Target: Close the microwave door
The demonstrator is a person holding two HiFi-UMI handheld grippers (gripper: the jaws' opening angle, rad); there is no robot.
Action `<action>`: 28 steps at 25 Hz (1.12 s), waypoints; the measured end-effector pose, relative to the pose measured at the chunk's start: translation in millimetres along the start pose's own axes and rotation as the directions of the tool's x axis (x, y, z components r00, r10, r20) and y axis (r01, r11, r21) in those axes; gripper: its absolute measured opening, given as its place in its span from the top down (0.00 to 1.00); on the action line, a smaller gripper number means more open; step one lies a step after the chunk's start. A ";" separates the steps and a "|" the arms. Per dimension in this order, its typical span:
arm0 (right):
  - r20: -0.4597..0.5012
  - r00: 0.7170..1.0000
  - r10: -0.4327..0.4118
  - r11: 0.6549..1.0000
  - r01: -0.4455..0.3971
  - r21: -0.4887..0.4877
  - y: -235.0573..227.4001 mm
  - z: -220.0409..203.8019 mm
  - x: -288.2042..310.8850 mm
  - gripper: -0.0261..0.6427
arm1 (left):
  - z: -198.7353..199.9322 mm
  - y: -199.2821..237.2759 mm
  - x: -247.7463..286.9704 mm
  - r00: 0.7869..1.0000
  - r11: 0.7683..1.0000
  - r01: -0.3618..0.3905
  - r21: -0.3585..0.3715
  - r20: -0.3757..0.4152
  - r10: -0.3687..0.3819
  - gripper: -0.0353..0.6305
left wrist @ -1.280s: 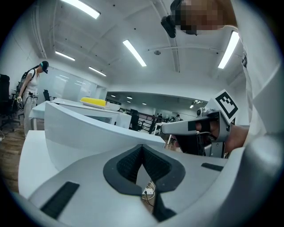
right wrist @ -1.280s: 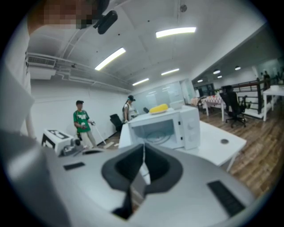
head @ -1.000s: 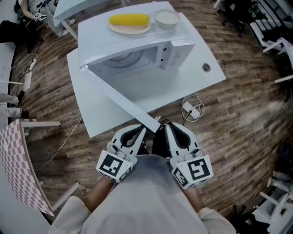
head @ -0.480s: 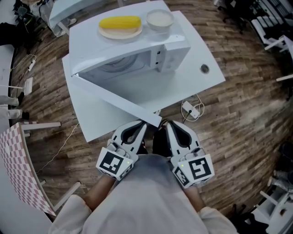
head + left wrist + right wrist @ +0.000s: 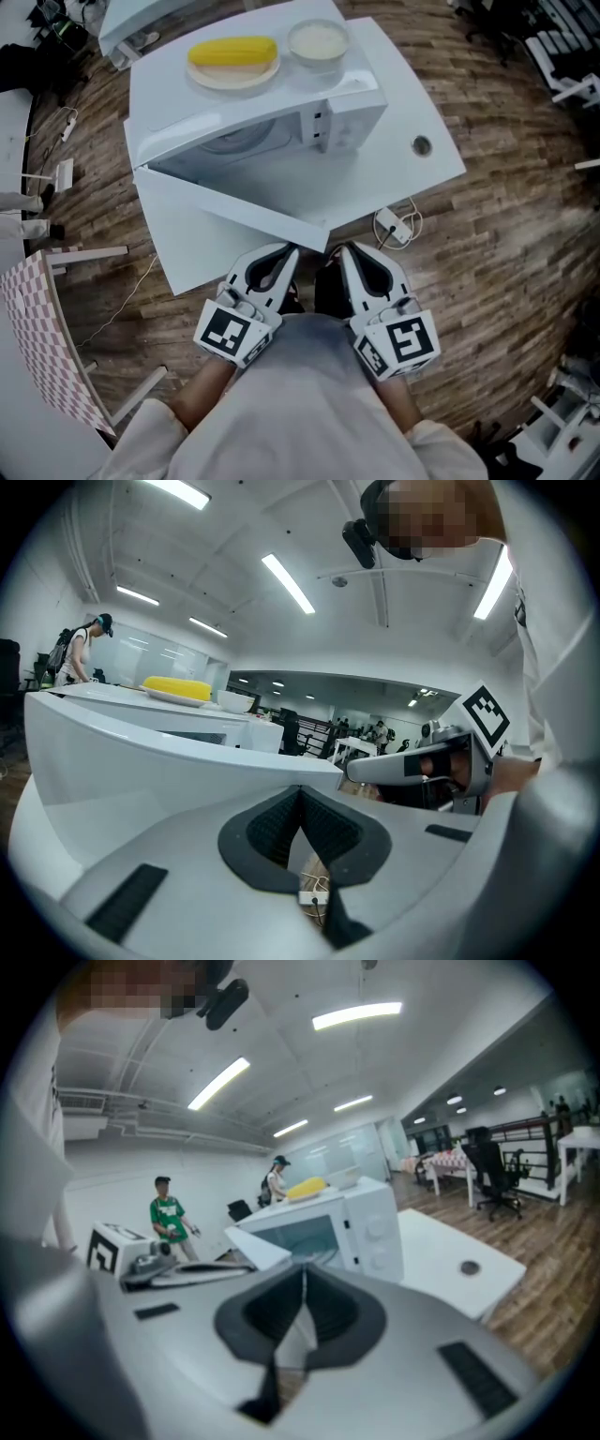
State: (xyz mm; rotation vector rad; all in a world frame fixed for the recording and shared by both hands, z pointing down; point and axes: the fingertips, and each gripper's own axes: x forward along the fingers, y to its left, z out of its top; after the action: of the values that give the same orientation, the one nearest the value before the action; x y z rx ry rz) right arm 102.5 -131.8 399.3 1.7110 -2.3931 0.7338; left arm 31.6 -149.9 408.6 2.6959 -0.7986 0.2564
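Left gripper (image 5: pixel 286 253) and right gripper (image 5: pixel 345 251): jaws pressed together on both, nothing between them; held side by side with tips forward, probably so the closed tips serve as blunt pushers. Microwave door (image 5: pixel 239 206) stands partly open, hinged at the left; its free edge lies just ahead of both tips, contact not resolvable. Microwave (image 5: pixel 352 117) sits on the white desk (image 5: pixel 427 112); plate of yellow food (image 5: pixel 232 54) and bowl (image 5: pixel 317 39) on its roof, so a gentle push seems wise.
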 end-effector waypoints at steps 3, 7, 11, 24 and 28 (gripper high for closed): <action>0.001 1.000 0.012 1.000 -0.012 -0.004 -10.1 5.9 4.7 0.93 | 2.3 3.4 8.4 1.000 1.000 -0.017 -0.002 -0.001 0.017 0.92; 0.005 0.999 0.035 0.999 -0.035 -0.013 -23.4 13.3 7.3 0.93 | 6.4 5.4 21.1 0.999 0.999 -0.051 -0.002 0.006 0.051 0.92; 0.002 0.999 0.052 0.998 -0.052 -0.027 -36.6 17.0 5.7 0.93 | 12.0 10.9 33.3 0.995 0.995 -0.097 -0.014 0.032 0.097 0.92; 0.018 0.992 0.127 0.990 -0.126 -0.062 -65.0 28.2 4.8 0.93 | 21.1 22.9 66.7 0.972 0.976 -0.218 -0.008 0.088 0.217 0.92; 0.023 0.989 0.147 0.987 -0.146 -0.070 -62.7 33.4 4.4 0.93 | 23.6 24.7 74.1 0.969 0.973 -0.228 -0.013 0.096 0.229 0.92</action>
State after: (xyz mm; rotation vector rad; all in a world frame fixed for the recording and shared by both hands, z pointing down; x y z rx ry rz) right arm 164.5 -166.0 391.6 1.5429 -2.5532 0.6413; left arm 81.1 -214.7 411.8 2.6298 -1.1403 0.1774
